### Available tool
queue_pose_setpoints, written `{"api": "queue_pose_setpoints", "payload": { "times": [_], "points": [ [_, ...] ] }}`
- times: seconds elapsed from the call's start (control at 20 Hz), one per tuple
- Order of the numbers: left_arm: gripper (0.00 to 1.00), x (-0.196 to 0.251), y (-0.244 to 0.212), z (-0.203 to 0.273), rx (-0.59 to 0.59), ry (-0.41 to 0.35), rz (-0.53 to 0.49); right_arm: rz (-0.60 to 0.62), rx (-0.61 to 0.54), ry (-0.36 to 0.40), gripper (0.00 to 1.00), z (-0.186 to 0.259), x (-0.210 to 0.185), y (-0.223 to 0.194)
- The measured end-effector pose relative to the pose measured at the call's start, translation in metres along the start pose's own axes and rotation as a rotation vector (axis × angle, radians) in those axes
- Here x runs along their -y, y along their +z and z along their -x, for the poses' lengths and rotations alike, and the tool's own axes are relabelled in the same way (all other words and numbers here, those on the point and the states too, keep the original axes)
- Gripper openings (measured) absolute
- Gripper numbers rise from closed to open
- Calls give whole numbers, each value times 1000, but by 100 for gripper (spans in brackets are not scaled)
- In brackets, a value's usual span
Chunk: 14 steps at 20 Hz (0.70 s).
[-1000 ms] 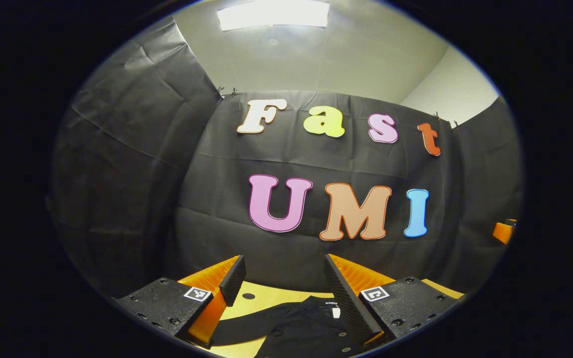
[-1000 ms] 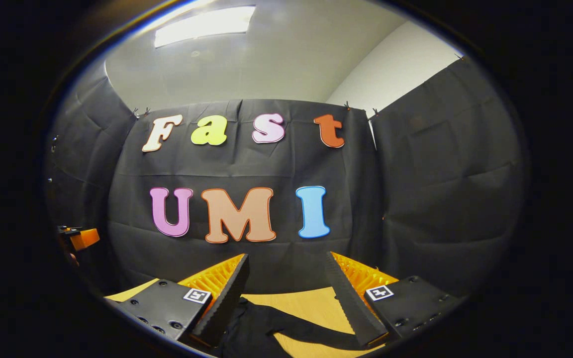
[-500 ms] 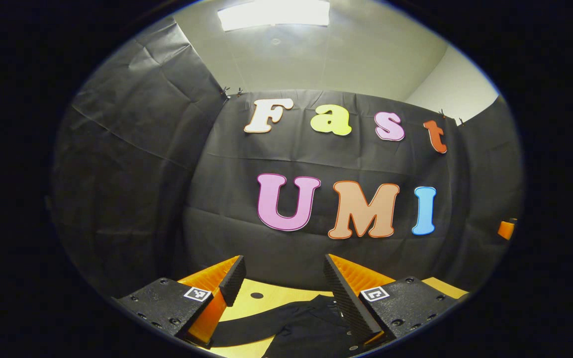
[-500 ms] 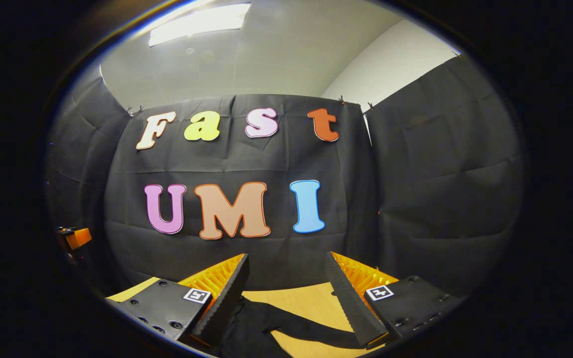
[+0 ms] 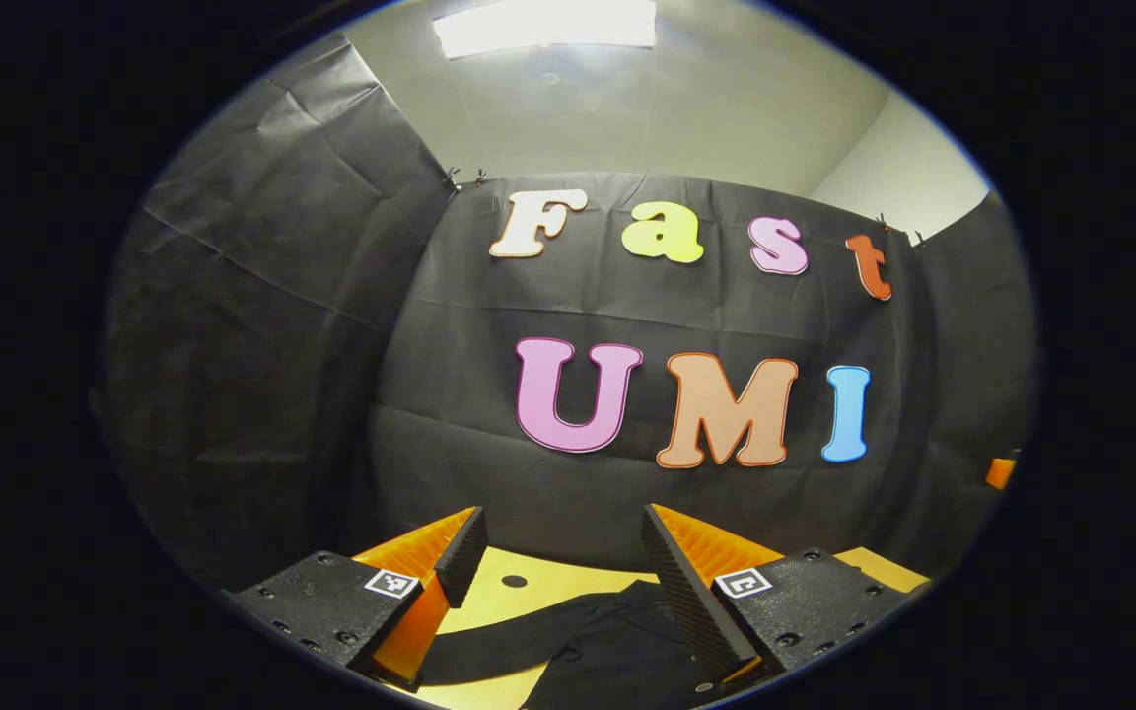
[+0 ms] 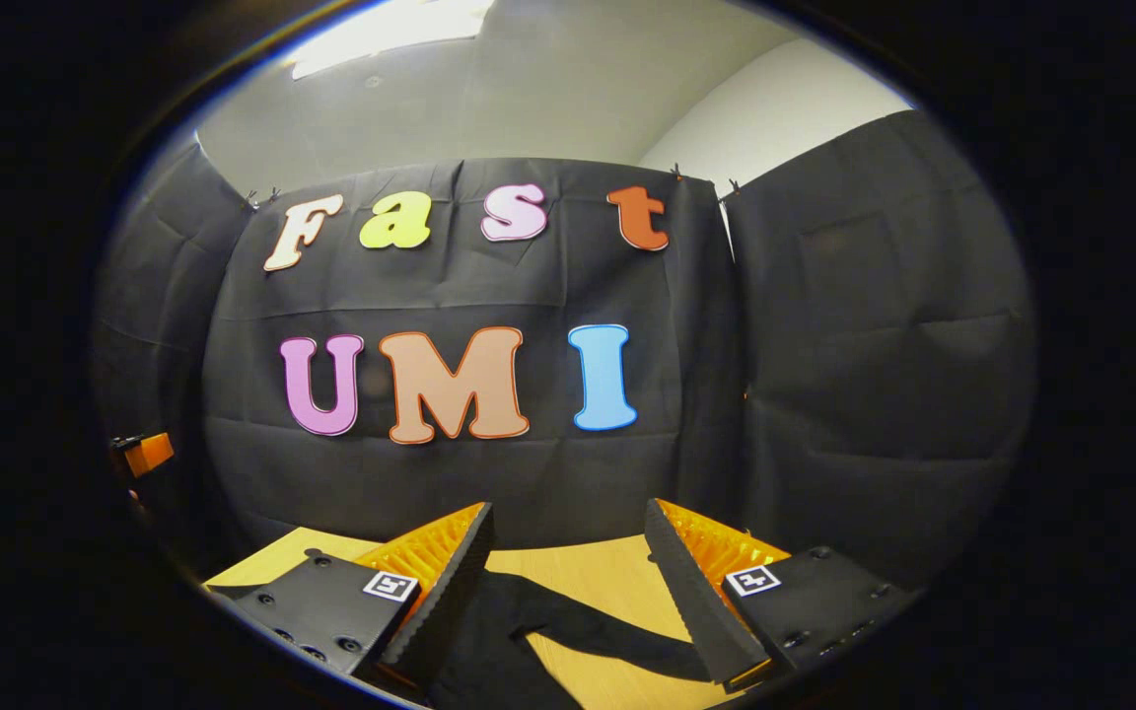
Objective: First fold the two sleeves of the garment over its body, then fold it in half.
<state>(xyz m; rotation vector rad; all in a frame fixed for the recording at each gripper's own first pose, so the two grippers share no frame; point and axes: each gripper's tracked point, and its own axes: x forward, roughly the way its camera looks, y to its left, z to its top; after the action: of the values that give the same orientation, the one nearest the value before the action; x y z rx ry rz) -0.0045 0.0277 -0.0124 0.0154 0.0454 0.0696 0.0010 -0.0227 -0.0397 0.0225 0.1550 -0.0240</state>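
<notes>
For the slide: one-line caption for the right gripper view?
Right gripper open above a black garment, one sleeve outstretched on the wooden table.

Right claw [image 6: 568, 582] gapes above the dark garment [image 6: 529, 641] on the table [image 6: 607, 582].

Black garment [image 5: 607, 646]; light yellowish wood table [image 6: 617, 592]; black cloth wall [image 5: 262, 375].

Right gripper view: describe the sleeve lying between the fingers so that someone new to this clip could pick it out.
Start at the wooden table below the black cloth wall. On it lies a black garment, and its sleeve is the long dark strip running out across bare wood between the open right gripper fingers, still unfolded.
</notes>
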Motion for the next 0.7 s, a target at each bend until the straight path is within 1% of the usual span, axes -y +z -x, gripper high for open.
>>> {"api": "queue_pose_setpoints", "payload": {
  "times": [0.1,0.15,0.2,0.25,0.7],
  "points": [
    [93,-3,-3,3,-10,7,-1,1,-4,-12,97,1,5,-3],
    [92,-4,-4,3,-15,10,-1,4,-4,-15,97,1,6,-4],
    [92,-4,-7,5,-21,14,0,6,-4,-15,94,2,6,-4],
    [92,-5,-9,7,-26,15,1,6,-5,-14,97,2,5,-4],
    [93,-7,-13,7,-42,25,-1,10,-25,-25,97,0,11,-13]
  ]
}}
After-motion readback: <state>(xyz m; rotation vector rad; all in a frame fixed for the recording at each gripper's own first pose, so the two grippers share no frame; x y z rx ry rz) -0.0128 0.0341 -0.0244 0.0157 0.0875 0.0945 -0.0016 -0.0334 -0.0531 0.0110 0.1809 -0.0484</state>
